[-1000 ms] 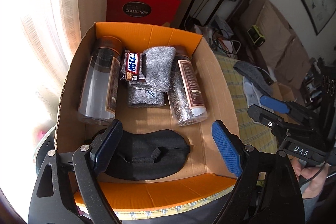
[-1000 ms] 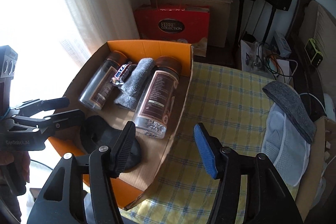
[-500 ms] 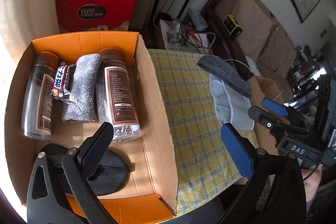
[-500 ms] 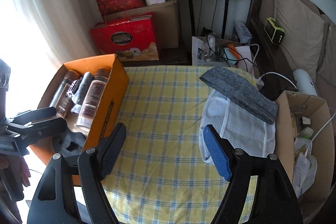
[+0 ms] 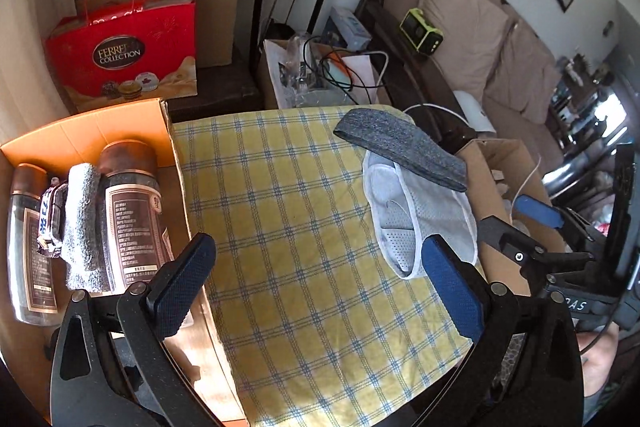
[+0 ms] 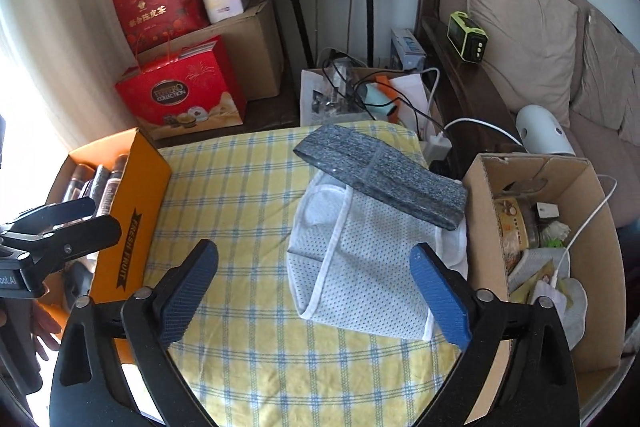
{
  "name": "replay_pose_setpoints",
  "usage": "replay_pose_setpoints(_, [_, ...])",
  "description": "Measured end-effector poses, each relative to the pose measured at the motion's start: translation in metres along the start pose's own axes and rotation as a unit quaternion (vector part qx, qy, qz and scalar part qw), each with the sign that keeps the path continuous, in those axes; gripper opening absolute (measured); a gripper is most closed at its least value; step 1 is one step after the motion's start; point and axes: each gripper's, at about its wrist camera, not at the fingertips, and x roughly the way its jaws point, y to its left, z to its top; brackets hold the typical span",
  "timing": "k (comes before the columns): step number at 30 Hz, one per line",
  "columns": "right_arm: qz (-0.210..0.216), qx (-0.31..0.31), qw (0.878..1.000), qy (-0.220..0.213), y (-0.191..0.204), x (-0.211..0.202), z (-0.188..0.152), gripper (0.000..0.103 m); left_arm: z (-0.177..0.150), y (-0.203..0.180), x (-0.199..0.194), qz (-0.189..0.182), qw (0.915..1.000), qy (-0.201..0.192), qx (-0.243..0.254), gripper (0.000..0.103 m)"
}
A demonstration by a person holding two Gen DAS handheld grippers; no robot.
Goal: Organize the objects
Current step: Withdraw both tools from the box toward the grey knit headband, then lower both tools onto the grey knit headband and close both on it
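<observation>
My left gripper (image 5: 316,259) hangs open over the yellow checked tablecloth (image 5: 288,211), just right of the orange-lined cardboard box (image 5: 100,131). In that box lie two brown-capped bottles (image 5: 132,223), a rolled grey cloth (image 5: 82,227) and a snack bar (image 5: 50,219). My right gripper (image 6: 314,259) is above the cloth with its jaws opening and nothing between them. Its right finger hangs over a white mesh bag (image 6: 360,267). A grey headband (image 6: 380,175) lies across the top of that bag.
A brown cardboard box (image 6: 592,267) full of odds and ends stands against the table's right side. Behind the table are red gift bags (image 6: 180,95), speaker stands, a carton of cables (image 6: 360,95) and a sofa (image 6: 520,27).
Both grippers swung right, from over the orange box to over the checked cloth. The right gripper's jaws have spread much wider; the left ones a little.
</observation>
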Motion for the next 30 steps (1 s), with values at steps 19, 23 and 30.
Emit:
replay_pose_setpoints(19, [-0.015, 0.083, 0.996, 0.018, -0.098, 0.057, 0.031, 0.084, 0.069, -0.030, 0.117, -0.023, 0.9977, 0.059, -0.025, 0.103])
replay_pose_setpoints(23, [-0.019, 0.083, 0.996, 0.033, -0.106, 0.076, 0.033, 0.074, 0.090, -0.046, 0.143, 0.000, 0.9978, 0.066, 0.007, 0.100])
replay_pose_setpoints(30, [-0.028, 0.077, 0.996, 0.048, -0.113, 0.097, 0.033, 0.066, 0.108, -0.056, 0.188, -0.004, 0.9959, 0.089, 0.015, 0.096])
